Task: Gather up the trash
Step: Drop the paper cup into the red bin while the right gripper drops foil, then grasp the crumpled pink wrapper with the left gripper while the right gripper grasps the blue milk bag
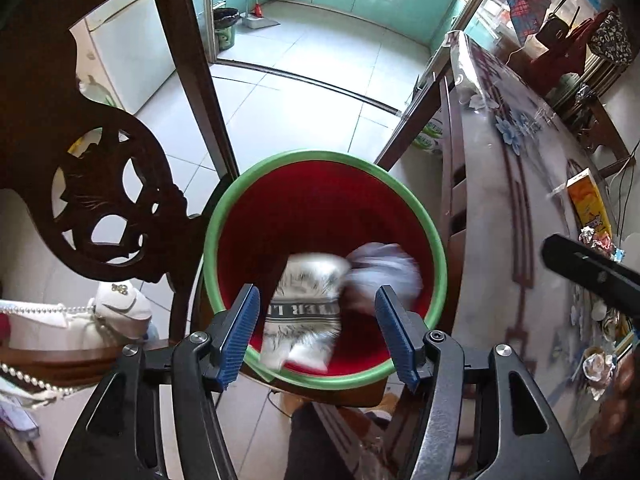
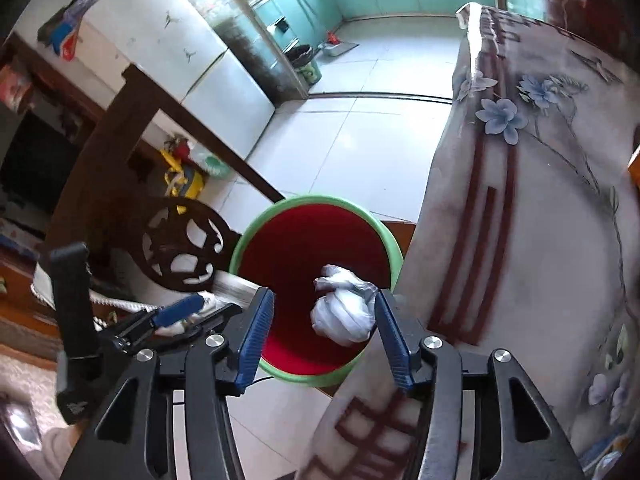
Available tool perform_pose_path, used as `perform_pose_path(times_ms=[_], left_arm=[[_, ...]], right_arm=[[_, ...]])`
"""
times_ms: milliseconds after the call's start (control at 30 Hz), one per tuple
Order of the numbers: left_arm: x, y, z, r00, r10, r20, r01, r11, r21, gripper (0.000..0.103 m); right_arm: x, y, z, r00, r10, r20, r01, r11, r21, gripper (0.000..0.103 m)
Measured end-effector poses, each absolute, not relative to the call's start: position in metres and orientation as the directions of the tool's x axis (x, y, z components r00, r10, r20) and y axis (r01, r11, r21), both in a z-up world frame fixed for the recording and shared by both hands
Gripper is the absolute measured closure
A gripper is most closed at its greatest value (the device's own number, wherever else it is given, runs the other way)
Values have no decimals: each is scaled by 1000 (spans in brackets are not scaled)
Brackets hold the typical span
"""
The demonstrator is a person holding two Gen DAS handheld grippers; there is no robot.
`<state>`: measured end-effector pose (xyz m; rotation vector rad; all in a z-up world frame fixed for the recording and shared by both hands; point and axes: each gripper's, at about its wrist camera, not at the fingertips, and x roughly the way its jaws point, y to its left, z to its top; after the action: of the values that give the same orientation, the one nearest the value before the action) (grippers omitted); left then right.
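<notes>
While the left gripper (image 1: 316, 334) hangs with its jaws apart and nothing between the pads, a printed white wrapper (image 1: 306, 312) blurs just beyond them inside the red bin (image 1: 324, 156). Likewise, the right gripper (image 2: 324, 338) stands parted, a crumpled white bag (image 2: 344, 312) loose between its blue pads (image 2: 256, 332) over that bin, beside the flowered table (image 2: 540, 240) and a carved chair (image 1: 100, 200).

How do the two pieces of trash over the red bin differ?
The flat white printed packet bears black lettering and markings; the crumpled white plastic bag is plain. The packet is flat and oblong, the bag bunched into a ball. The packet sits between the left gripper's open jaws, the bag further right. Both are white, motion-blurred and inside the green-rimmed red bin's opening.
</notes>
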<state>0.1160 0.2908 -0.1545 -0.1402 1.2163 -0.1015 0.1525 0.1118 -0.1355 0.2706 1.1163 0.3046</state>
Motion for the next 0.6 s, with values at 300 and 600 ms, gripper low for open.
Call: perform_pose_path(times_ms=[300, 600], left_arm=[[123, 293, -156, 355, -133, -925, 18, 991, -135, 44], [117, 260, -142, 372, -132, -919, 47, 991, -123, 30]], right_arm=[[110, 52, -97, 495, 230, -838, -23, 967, 252, 52], [54, -80, -61, 547, -48, -836, 169, 984, 54, 43]])
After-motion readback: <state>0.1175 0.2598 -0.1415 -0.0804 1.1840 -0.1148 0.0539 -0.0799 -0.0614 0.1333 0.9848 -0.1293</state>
